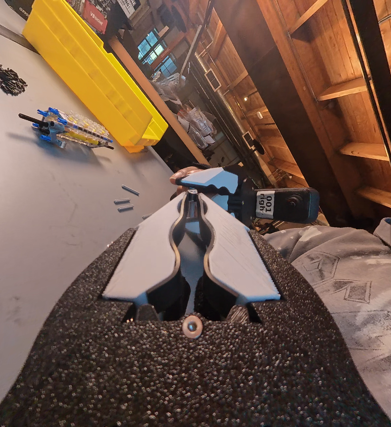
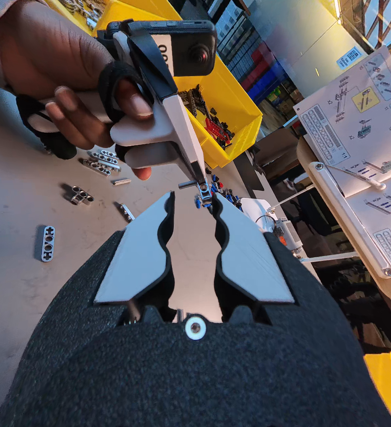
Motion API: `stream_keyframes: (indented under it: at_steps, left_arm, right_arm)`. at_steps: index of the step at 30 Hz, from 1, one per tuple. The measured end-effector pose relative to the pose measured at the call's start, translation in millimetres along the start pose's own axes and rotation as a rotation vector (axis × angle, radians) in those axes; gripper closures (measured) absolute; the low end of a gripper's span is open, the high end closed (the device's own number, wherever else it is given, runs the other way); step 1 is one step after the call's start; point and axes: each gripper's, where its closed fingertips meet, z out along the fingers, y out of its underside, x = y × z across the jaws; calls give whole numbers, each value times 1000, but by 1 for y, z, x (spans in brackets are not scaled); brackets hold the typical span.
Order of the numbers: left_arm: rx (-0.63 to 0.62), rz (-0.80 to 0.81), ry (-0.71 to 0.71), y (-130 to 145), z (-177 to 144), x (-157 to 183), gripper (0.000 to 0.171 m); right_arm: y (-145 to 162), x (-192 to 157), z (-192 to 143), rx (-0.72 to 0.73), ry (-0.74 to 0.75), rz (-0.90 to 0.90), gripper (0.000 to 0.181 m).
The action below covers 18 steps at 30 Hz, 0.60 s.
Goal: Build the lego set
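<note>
While the left gripper (image 1: 191, 196) is clenched on a small grey connector piece (image 2: 204, 192) with a short axle through it, held above the grey table (image 2: 16, 208), the right gripper (image 2: 193, 198) hangs released just beside it, near scattered grey beams (image 2: 48, 243).

Workshop or hobby assembly space: grey worktable (image 2: 10, 288) strewn with small plastic building-kit beams (image 2: 48, 243) and pins; yellow parts bins (image 2: 233, 129); open instruction booklet (image 2: 351, 129) on a stand; timber-plank ceiling (image 1: 282, 69); shelving (image 2: 254, 60) stocked with boxes behind.
</note>
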Motion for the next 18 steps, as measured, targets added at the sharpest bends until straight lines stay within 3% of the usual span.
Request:
stream_keyframes:
  at_steps: [10, 18]
  left_arm:
    - [41, -61, 16, 1, 4, -3, 167]
    - [36, -96, 25, 3, 4, -4, 169]
  right_arm:
    - [-3, 3, 2, 14, 2, 89, 154]
    - [-2, 1, 2, -13, -6, 57, 157]
